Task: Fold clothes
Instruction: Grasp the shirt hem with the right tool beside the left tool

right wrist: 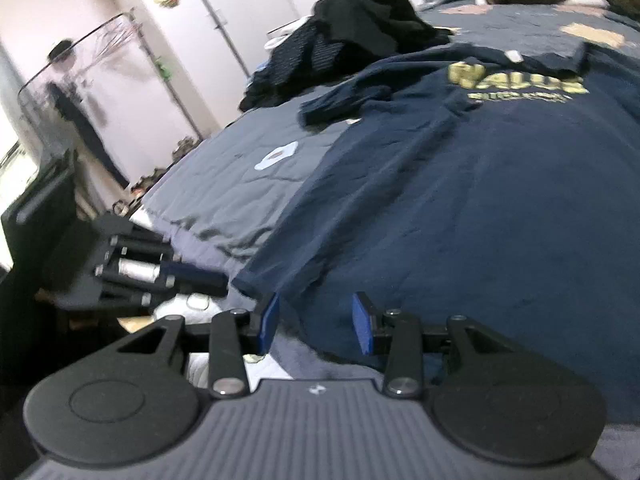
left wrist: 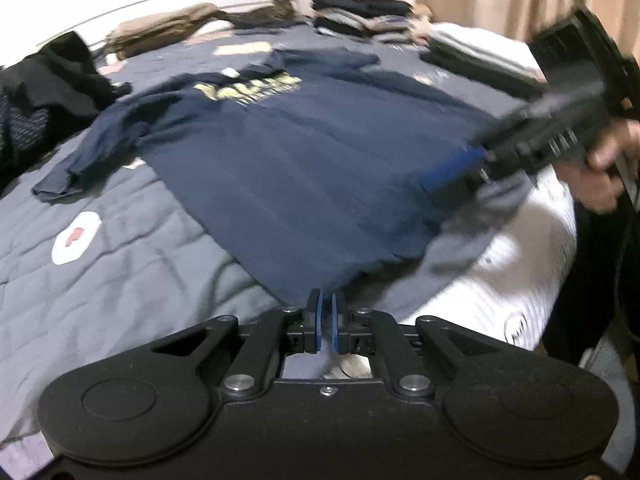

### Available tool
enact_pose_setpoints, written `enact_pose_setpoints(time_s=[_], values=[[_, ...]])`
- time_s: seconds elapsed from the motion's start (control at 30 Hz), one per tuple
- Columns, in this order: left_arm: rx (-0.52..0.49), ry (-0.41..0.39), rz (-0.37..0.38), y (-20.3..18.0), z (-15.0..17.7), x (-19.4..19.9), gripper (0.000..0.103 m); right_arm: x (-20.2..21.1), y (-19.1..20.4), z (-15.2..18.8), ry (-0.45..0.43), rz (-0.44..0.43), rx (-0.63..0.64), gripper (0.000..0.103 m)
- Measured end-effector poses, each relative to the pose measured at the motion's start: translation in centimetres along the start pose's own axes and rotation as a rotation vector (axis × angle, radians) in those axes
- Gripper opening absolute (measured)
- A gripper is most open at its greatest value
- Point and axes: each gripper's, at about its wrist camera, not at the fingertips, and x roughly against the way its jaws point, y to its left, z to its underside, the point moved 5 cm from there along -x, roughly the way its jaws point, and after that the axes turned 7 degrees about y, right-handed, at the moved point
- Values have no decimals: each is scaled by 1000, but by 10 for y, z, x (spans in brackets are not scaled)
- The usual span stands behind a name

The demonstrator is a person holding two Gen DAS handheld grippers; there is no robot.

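Observation:
A navy T-shirt (left wrist: 300, 168) with a yellow print lies spread face up on the bed, its hem towards me. My left gripper (left wrist: 326, 316) sits at the near left corner of the hem, its blue pads pressed together on the fabric edge. In the right wrist view the same gripper (right wrist: 216, 276) reaches in from the left to that corner of the T-shirt (right wrist: 480, 200). My right gripper (right wrist: 316, 320) stands open at the hem, pads apart with cloth lying between them. From the left wrist view the right gripper (left wrist: 436, 182), held by a hand, rests at the shirt's right hem corner.
A grey-blue quilt (left wrist: 100, 280) covers the bed, with white mattress (left wrist: 520, 260) bare at the near right. A heap of dark clothes (left wrist: 48, 92) lies at the left, and folded stacks (left wrist: 360, 12) at the far end. A clothes rack (right wrist: 100, 80) stands beside the bed.

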Motion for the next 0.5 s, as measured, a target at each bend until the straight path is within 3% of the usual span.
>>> enact_pose_setpoints(time_s=[0.17, 0.33, 0.5], values=[[36, -17, 9, 13, -8, 3, 6, -12, 15, -5, 3, -47, 91, 39], [59, 2, 36, 26, -10, -6, 24, -25, 20, -6, 29, -74, 131, 40], [25, 43, 84, 22, -12, -21, 24, -40, 20, -3, 70, -63, 151, 40]])
